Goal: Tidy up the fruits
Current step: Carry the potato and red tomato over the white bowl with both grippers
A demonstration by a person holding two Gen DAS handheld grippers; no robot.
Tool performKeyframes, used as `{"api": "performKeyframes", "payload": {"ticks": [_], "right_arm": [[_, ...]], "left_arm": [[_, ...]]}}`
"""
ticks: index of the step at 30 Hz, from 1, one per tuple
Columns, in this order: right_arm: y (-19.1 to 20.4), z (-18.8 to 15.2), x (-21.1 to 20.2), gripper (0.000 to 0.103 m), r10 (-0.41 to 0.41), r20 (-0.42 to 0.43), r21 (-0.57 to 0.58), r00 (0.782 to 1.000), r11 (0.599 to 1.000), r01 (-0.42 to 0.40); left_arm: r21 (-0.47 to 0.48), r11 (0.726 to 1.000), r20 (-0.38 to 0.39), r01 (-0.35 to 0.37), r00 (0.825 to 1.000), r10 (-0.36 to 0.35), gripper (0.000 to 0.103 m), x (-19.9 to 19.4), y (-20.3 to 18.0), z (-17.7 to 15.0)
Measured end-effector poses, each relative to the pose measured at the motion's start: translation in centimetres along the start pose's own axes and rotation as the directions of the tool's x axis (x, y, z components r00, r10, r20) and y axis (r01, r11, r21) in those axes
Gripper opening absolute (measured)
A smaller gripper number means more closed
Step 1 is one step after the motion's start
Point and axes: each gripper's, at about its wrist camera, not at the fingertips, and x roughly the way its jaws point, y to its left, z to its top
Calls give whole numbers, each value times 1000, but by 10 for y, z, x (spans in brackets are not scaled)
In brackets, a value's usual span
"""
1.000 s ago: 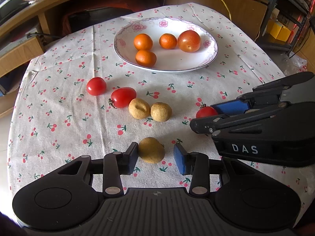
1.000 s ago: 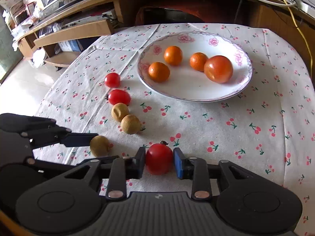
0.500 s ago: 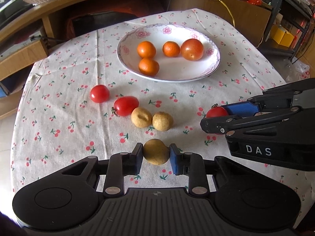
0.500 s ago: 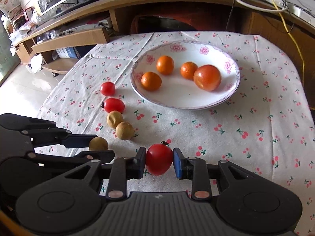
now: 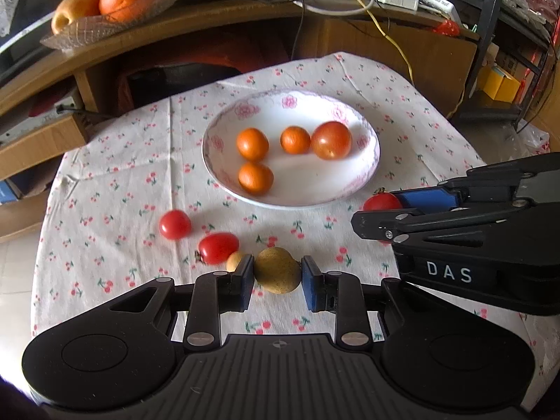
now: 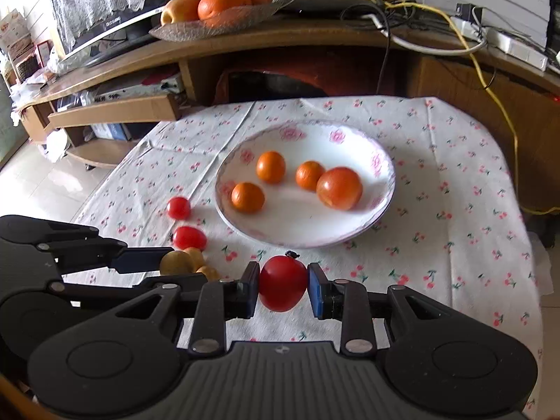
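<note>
Left tongs (image 5: 277, 277) clamped on longan (image 5: 276, 269), right tongs (image 6: 284, 289) on tomato (image 6: 282, 287) — both lifted clear of tabletop (image 6: 437, 245), likely bound for plate (image 6: 383, 196).

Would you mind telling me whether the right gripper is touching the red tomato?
Touching. In the right wrist view, the right gripper has both jaws pressed against the red tomato's sides, no gap.
</note>
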Motion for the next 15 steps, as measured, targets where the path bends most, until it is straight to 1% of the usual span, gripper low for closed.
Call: {"api": "performKeyframes", "payload": {"ticks": [8, 15], "right_arm": [[-4, 16, -2, 30, -14, 46, 10, 999, 1000, 14], [-17, 28, -1, 30, -41, 74, 45, 996, 998, 38]], "left_arm": [[37, 999, 28, -12, 1000, 11, 36, 4, -10, 19], [39, 999, 45, -25, 999, 23, 36, 13, -9, 38]]}}
